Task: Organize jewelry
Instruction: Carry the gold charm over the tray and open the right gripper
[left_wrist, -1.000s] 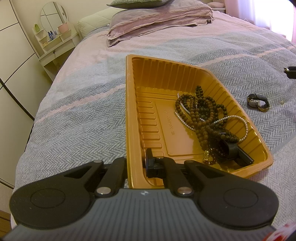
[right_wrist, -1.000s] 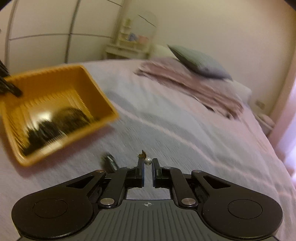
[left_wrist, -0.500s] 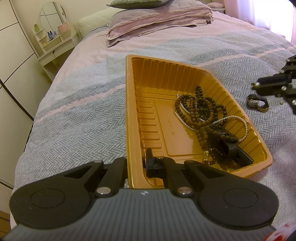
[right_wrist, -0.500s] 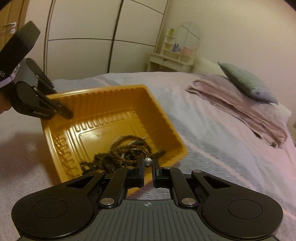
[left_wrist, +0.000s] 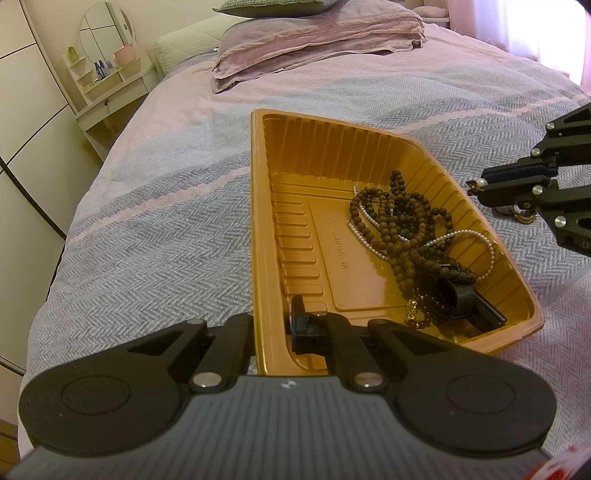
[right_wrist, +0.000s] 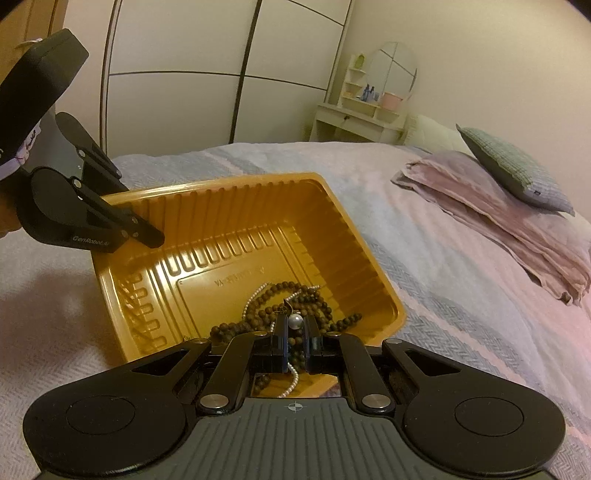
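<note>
An orange plastic tray lies on the bed and also shows in the right wrist view. It holds brown bead strands, a white pearl necklace and a black item. My left gripper is shut on the tray's near wall. My right gripper is shut on a pearl earring and hovers over the tray's right edge; it also shows in the left wrist view. A gold and dark ring lies on the bed behind it.
The tray sits on a grey and pink herringbone bedspread. Folded pink bedding and a pillow lie at the head of the bed. A white vanity with a mirror stands beside wardrobe doors at the left.
My right gripper has carried the pearl earring from the bedspread leftward to above the tray's right edge. My left gripper has kept its hold on the tray.
</note>
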